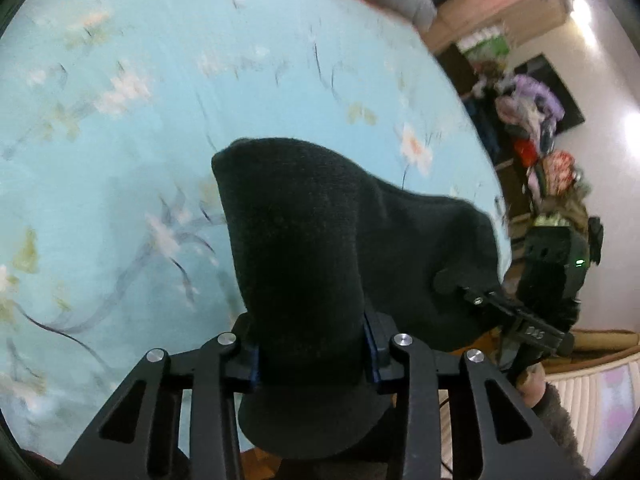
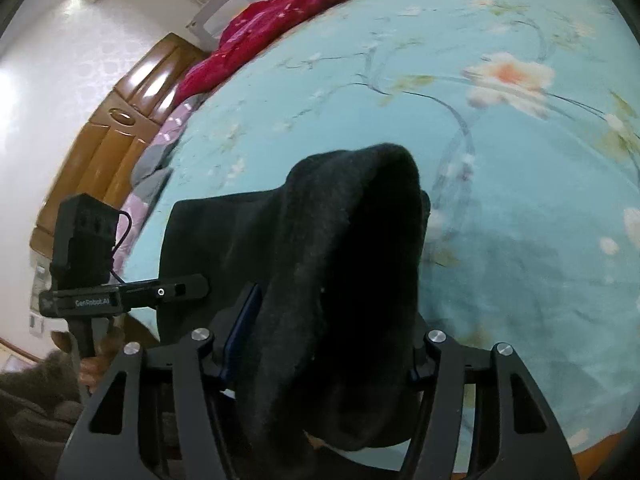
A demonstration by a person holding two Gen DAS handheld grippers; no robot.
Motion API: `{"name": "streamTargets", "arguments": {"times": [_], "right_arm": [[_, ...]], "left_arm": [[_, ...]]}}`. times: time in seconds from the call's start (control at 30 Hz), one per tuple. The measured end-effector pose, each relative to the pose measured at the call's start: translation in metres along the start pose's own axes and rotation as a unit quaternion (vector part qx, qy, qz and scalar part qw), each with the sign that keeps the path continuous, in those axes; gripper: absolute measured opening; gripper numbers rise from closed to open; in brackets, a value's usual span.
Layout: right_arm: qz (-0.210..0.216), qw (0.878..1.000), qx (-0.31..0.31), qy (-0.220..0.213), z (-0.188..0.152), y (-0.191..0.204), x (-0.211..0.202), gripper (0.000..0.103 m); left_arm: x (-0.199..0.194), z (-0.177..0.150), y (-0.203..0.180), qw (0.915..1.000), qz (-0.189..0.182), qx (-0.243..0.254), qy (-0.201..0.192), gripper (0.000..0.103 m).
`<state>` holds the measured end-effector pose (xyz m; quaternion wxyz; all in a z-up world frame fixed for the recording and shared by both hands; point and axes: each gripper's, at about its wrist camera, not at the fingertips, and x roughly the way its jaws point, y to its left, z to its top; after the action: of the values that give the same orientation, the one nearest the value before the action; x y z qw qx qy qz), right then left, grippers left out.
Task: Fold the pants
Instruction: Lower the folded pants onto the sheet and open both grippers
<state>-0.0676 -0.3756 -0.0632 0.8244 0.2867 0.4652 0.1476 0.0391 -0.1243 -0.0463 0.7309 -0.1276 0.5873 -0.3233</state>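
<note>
Black jaws of the left gripper [image 1: 312,354] squeeze a thick fold of the black pants [image 1: 320,240]. Blue pads [image 1: 371,350] press on the cloth from both sides, so the pants are held tight there. Some of the cloth bulges back toward the camera, and the rest stands up in front of the jaws like a dark hump.

From that hump the pants stretch off to the side, to the right gripper [image 1: 452,280]. Its tips sink into the dark cloth there. A bit of a hand and a fuzzy grey sleeve [image 1: 560,412] show under it.

In the right wrist view it looks much the same. Jaws of the right gripper hold another thick bunch of the pants, with a blue pad [image 2: 242,332] pushed against the cloth. The pants rise up in a tall fold in front, then run flat across to the left gripper, which bites their far edge.

Under the pants lies a light blue bed sheet [image 1: 120,120] with pale flowers and thin dark branches on it. The pants hang above it, pulled between the two grippers.

Farther off, a red blanket [image 2: 280,12] is bunched along the far edge of the bed. Past that stand a brown wooden cabinet [image 2: 120,128] and a white wall. In the left wrist view a heap of colourful clothes [image 1: 532,128] sits far away by the wall.
</note>
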Motion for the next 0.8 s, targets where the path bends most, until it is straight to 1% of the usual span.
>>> {"name": "streamTargets", "arguments": {"times": [0.07, 0.17, 0.23, 0.27, 0.3, 0.33, 0.37, 0.4, 0.43, 0.47, 0.5, 0.53, 0.6, 0.67, 0.73, 0.77, 0.8], "right_arm": [[0.010, 1.000, -0.004, 0.000, 0.012, 0.013, 0.009, 0.061], [0.034, 0.999, -0.021, -0.009, 0.044, 0.041, 0.026, 0.061], [0.042, 0.998, -0.037, -0.019, 0.065, 0.060, 0.041, 0.062], [0.042, 0.998, -0.042, -0.022, 0.073, 0.066, 0.051, 0.063], [0.029, 0.998, -0.049, -0.022, 0.082, 0.070, 0.066, 0.063], [0.009, 0.998, -0.053, -0.020, 0.085, 0.069, 0.078, 0.066], [-0.020, 0.998, -0.057, -0.013, 0.088, 0.069, 0.094, 0.067], [-0.075, 0.995, -0.066, 0.011, 0.090, 0.067, 0.119, 0.067], [-0.119, 0.990, -0.071, 0.031, 0.088, 0.062, 0.133, 0.067], [-0.132, 0.988, -0.068, 0.042, 0.088, 0.060, 0.143, 0.067], [-0.116, 0.991, -0.051, 0.032, 0.089, 0.059, 0.139, 0.068], [-0.109, 0.993, -0.038, 0.022, 0.091, 0.061, 0.132, 0.068], [-0.117, 0.993, -0.034, 0.009, 0.093, 0.069, 0.115, 0.069], [-0.137, 0.989, -0.053, -0.006, 0.091, 0.080, 0.097, 0.078], [-0.168, 0.983, -0.078, -0.023, 0.085, 0.091, 0.079, 0.103], [-0.187, 0.978, -0.090, -0.035, 0.078, 0.095, 0.070, 0.103], [-0.213, 0.970, -0.103, -0.050, 0.069, 0.103, 0.064, 0.103]], "left_arm": [[-0.028, 0.011, 0.007, 0.9995, 0.007, -0.004, -0.032, 0.038], [-0.066, 0.028, 0.021, 0.9964, 0.032, -0.007, -0.078, 0.040], [-0.079, 0.039, 0.032, 0.9930, 0.064, -0.004, -0.100, 0.045], [-0.078, 0.045, 0.042, 0.9895, 0.096, -0.008, -0.108, 0.055], [-0.072, 0.048, 0.047, 0.9868, 0.120, -0.008, -0.109, 0.063], [-0.061, 0.052, 0.053, 0.9820, 0.157, -0.006, -0.105, 0.063], [-0.046, 0.055, 0.065, 0.9728, 0.213, -0.008, -0.091, 0.063], [-0.037, 0.054, 0.074, 0.9680, 0.240, -0.009, -0.075, 0.064], [-0.030, 0.053, 0.084, 0.9661, 0.252, -0.012, -0.055, 0.066], [-0.029, 0.050, 0.090, 0.9695, 0.239, -0.019, -0.048, 0.066], [-0.038, 0.046, 0.093, 0.9717, 0.226, -0.027, -0.062, 0.066], [-0.043, 0.045, 0.090, 0.9717, 0.222, -0.028, -0.075, 0.068], [-0.056, 0.041, 0.083, 0.9683, 0.230, -0.022, -0.094, 0.075], [-0.067, 0.035, 0.079, 0.9669, 0.230, -0.023, -0.109, 0.080], [-0.075, 0.031, 0.075, 0.9639, 0.235, -0.028, -0.123, 0.081], [-0.077, 0.026, 0.072, 0.9621, 0.239, -0.028, -0.128, 0.081], [-0.077, 0.019, 0.067, 0.9598, 0.247, -0.026, -0.130, 0.081]]}}
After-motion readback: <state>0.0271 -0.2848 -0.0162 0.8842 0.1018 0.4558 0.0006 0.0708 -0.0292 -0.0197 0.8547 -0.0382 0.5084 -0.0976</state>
